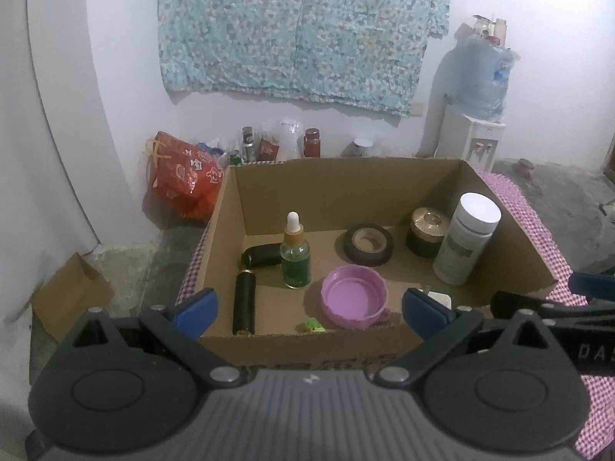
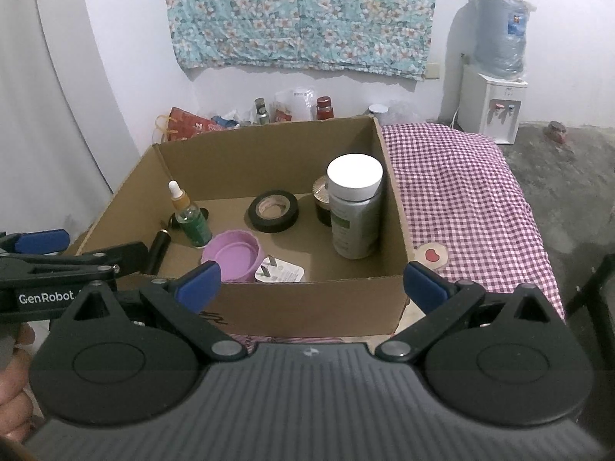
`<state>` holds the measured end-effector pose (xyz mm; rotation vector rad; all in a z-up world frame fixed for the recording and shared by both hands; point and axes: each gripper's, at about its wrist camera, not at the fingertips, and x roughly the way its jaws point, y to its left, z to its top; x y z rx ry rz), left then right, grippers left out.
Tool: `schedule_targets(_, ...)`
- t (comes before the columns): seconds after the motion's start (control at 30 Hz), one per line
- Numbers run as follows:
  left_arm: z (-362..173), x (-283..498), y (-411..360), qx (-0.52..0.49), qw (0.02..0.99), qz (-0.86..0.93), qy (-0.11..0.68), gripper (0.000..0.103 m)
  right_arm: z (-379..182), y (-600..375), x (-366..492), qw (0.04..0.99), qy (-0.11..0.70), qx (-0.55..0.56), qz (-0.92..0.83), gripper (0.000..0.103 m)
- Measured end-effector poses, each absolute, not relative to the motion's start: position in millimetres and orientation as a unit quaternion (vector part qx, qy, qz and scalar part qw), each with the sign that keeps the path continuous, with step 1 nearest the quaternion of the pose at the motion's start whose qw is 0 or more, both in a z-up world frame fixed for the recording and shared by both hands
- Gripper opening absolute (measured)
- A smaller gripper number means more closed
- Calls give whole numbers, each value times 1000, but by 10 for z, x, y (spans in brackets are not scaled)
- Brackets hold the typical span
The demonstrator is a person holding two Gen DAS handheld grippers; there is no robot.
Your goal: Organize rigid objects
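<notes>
An open cardboard box (image 1: 346, 192) (image 2: 269, 146) sits on a checked cloth (image 2: 461, 192). Inside it stand a green dropper bottle (image 1: 295, 259) (image 2: 192, 219), a white-capped bottle (image 1: 465, 242) (image 2: 355, 207) and a dark jar with a gold lid (image 1: 426, 230). A black tape roll (image 1: 368, 244) (image 2: 273, 210), a purple lid (image 1: 353, 299) (image 2: 234, 253), two black cylinders (image 1: 244, 303), a white plug (image 2: 280, 271) and a small green piece (image 1: 312, 324) lie on the box floor. My left gripper (image 1: 313, 309) and right gripper (image 2: 312, 282) hover open at the box's near wall, holding nothing.
A round pad with a red heart (image 2: 432, 255) lies on the cloth right of the box. Behind the box are a red bag (image 1: 184, 176) and several jars against the wall. A water dispenser (image 2: 494, 103) stands at the back right. A cardboard piece (image 1: 69, 296) lies on the floor left.
</notes>
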<state>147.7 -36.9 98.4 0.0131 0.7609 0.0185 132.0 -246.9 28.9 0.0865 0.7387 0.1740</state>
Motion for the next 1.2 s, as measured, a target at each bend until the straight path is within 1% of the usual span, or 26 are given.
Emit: schedule_targets(1.2, 1018, 1478, -303, 14, 928, 13, 372, 100, 313, -2471, 1313, 926, 365, 53, 81, 102)
